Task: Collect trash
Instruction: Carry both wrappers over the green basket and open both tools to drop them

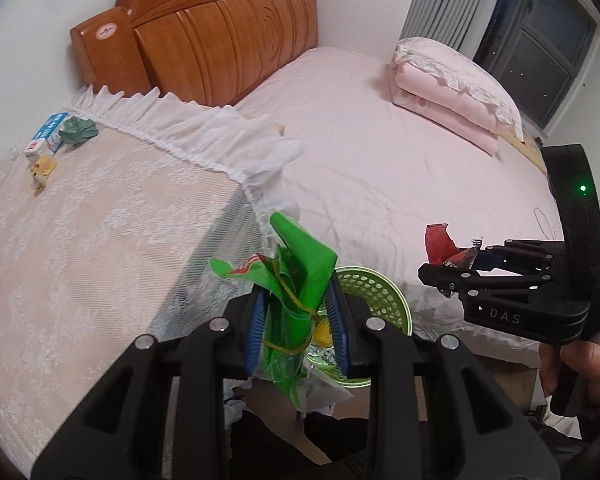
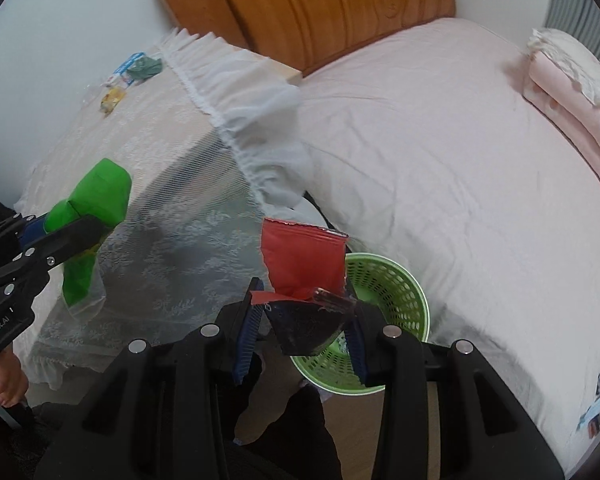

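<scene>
My left gripper (image 1: 296, 304) is shut on a green wrapper (image 1: 300, 272) tied with a rubber band, held above the green perforated trash basket (image 1: 376, 292). The wrapper also shows in the right wrist view (image 2: 96, 200). My right gripper (image 2: 304, 320) is shut on a red and dark snack bag (image 2: 304, 260), just above and left of the basket (image 2: 392, 280). From the left wrist view the right gripper (image 1: 452, 268) holds the red bag (image 1: 440, 242) to the right of the basket. The basket holds some trash.
A lace-covered bedside table (image 1: 100, 220) carries a blue-white box (image 1: 48, 134), a green crumpled wrapper (image 1: 78, 130) and a yellow wrapper (image 1: 42, 170) at its far corner. The pink bed (image 1: 380, 152) with folded bedding (image 1: 452, 92) lies to the right. The basket stands on the floor between them.
</scene>
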A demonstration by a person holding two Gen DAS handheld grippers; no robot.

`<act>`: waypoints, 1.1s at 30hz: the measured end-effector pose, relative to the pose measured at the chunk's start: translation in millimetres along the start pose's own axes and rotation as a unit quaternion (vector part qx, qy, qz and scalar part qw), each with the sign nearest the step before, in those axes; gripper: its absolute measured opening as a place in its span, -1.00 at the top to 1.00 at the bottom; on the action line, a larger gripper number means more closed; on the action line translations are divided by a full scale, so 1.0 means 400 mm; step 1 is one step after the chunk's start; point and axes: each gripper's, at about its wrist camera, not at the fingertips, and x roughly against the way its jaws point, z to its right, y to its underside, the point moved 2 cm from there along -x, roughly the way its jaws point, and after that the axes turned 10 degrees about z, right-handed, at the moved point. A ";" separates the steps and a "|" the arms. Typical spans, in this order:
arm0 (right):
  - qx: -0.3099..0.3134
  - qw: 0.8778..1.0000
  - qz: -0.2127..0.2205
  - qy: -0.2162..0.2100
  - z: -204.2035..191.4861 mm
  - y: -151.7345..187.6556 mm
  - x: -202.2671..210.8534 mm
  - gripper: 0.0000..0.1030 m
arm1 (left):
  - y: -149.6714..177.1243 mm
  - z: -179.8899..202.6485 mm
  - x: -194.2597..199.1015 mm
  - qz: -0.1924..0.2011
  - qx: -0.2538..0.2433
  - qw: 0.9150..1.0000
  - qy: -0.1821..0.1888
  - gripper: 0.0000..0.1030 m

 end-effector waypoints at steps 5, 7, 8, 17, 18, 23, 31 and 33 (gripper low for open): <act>-0.030 0.999 0.011 0.001 0.082 0.025 0.011 0.22 | -0.011 0.052 -0.014 -0.002 -0.018 1.000 -0.002 0.45; -0.031 0.999 0.015 0.000 0.098 0.027 0.015 0.22 | -0.013 0.065 -0.020 -0.003 -0.020 1.000 -0.003 0.45; -0.031 0.999 0.016 0.000 0.100 0.024 0.015 0.22 | -0.012 0.072 -0.023 -0.004 -0.022 1.000 -0.004 0.45; -0.017 1.000 -0.011 -0.005 0.105 0.043 -0.014 0.21 | -0.003 0.099 -0.036 -0.004 -0.018 1.000 -0.006 0.45; -0.013 1.000 -0.018 -0.005 0.106 0.049 -0.024 0.21 | -0.002 0.099 -0.036 -0.004 -0.017 1.000 -0.007 0.45; -0.004 1.000 -0.029 0.006 0.109 0.065 -0.047 0.04 | 0.002 0.098 -0.041 -0.008 -0.012 1.000 -0.011 0.45; 0.003 0.999 -0.013 0.044 0.128 0.057 -0.053 -0.92 | 0.002 0.109 -0.061 -0.018 -0.018 1.000 -0.005 0.45; -0.007 0.999 -0.013 0.047 0.142 0.054 -0.054 -0.93 | 0.000 0.115 -0.068 -0.021 -0.023 0.999 -0.002 0.45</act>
